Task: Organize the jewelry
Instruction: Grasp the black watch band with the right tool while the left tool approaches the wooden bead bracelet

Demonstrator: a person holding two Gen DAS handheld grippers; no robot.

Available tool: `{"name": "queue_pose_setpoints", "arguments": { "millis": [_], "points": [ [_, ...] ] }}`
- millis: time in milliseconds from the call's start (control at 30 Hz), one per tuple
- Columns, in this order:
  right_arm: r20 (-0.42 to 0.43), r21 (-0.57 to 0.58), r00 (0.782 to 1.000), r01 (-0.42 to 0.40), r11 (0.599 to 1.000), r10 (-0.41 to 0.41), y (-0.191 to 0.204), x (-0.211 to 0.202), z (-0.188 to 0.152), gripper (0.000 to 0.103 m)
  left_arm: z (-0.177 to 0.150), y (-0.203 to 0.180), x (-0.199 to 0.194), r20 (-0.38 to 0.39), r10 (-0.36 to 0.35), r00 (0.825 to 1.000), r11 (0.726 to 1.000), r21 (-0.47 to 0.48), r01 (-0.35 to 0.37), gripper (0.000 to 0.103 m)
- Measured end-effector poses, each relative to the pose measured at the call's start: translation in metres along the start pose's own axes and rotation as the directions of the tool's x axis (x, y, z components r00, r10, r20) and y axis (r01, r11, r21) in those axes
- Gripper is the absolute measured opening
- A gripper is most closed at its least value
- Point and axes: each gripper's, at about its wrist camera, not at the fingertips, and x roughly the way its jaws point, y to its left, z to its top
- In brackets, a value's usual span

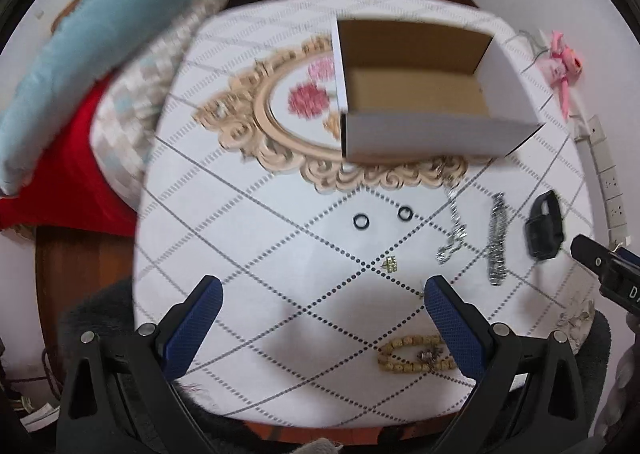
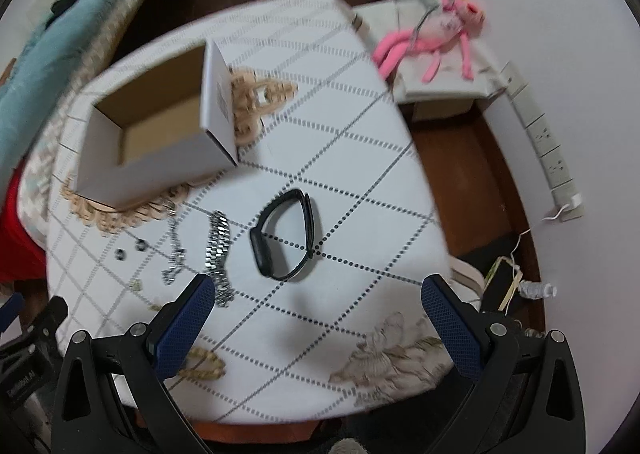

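Both hand-held grippers, left hand-held gripper [image 1: 322, 296] and right hand-held gripper [image 2: 318, 294], hang wide open and empty; ahead, jewelry probably awaits the open box [image 1: 416, 89].

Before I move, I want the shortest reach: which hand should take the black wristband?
Right. The black wristband lies just ahead of the open right tool, nearly centred between its fingers. From the open left tool it sits far right, beyond the silver chain bracelet.
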Motion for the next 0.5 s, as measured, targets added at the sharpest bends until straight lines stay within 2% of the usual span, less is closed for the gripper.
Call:
{"name": "queue_pose_setpoints", "arguments": {
  "millis": [167,333,433,500],
  "points": [
    [-0.047,-0.013,0.999,0.015,1.000,-0.016,0.009,0.041,0.006,0.103,-0.001,-0.003,0.034,-0.057,-0.026,0.998,1.000,-0.015,0.025,0.103],
    [-0.071,-0.016,0.997,0.010,1.000,-0.011,0.015,0.064,0.011,0.103,-0.003,-0.007,0.048,-0.075,-0.053,0.996,0.999,-0.015,0.052,0.103],
    [-0.084,-0.017,0.996,0.000,1.000,-0.002,0.018,0.074,0.013,0.097,-0.004,-0.010,0.050,-0.071,-0.058,0.996,0.998,-0.005,0.058,0.103],
    [-0.082,-0.020,0.997,0.007,1.000,-0.008,0.018,0.079,0.014,0.087,-0.005,-0.011,0.051,-0.072,-0.064,0.995,0.998,0.000,0.064,0.103]
  ]
}}
